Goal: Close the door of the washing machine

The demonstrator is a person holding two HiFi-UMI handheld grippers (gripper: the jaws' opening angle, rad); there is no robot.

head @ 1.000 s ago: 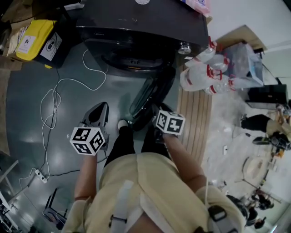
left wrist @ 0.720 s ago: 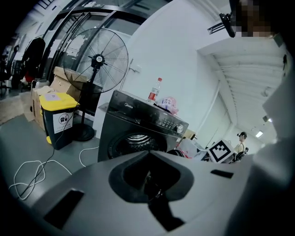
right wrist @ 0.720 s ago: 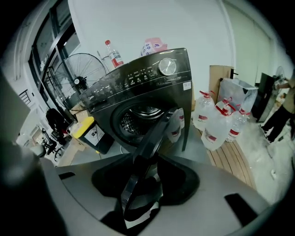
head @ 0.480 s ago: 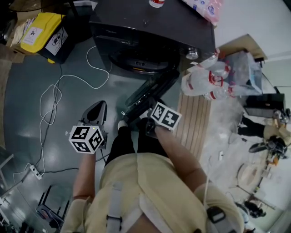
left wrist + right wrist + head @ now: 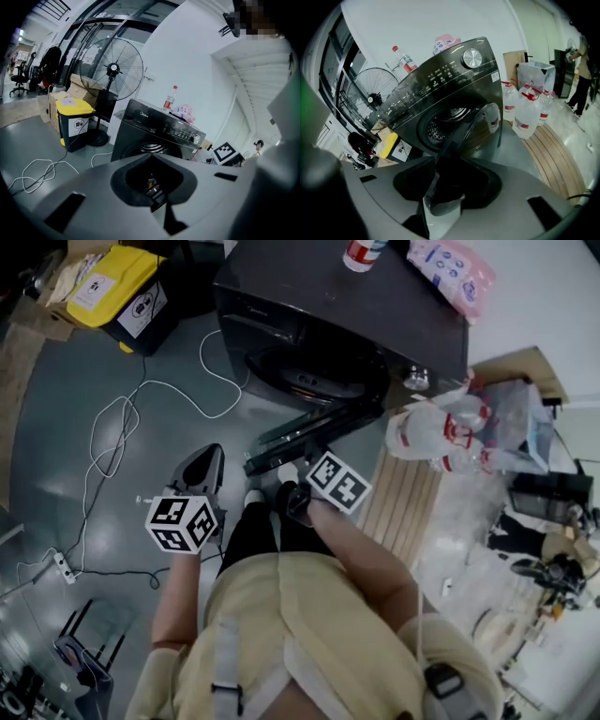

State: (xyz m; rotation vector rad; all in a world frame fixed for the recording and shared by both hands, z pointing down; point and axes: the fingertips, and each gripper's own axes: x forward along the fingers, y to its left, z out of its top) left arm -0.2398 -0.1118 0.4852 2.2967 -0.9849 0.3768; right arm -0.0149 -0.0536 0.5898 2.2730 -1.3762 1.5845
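The dark front-loading washing machine (image 5: 356,306) stands at the top of the head view, its drum opening showing. Its round door (image 5: 309,435) is swung out to a slant across the front, hinged on the right. My right gripper (image 5: 286,495) is shut on the door's free edge. In the right gripper view the door's (image 5: 473,126) glassy rim runs straight down between the jaws of that gripper (image 5: 443,187), with the machine (image 5: 440,89) behind it. My left gripper (image 5: 202,474) hangs over the floor left of the door, shut on nothing. From the left gripper (image 5: 152,187) the machine (image 5: 154,136) lies ahead.
A yellow-lidded bin (image 5: 122,287) and a standing fan (image 5: 112,70) are left of the machine. A white cable (image 5: 122,427) loops over the grey floor to a power strip (image 5: 61,566). Large water bottles (image 5: 441,437) sit on a wooden pallet (image 5: 403,502) at right. A bottle (image 5: 361,251) stands on the machine.
The door has swung closer to the machine's front, with my right gripper holding its edge and moving with it. The left gripper has hardly moved.
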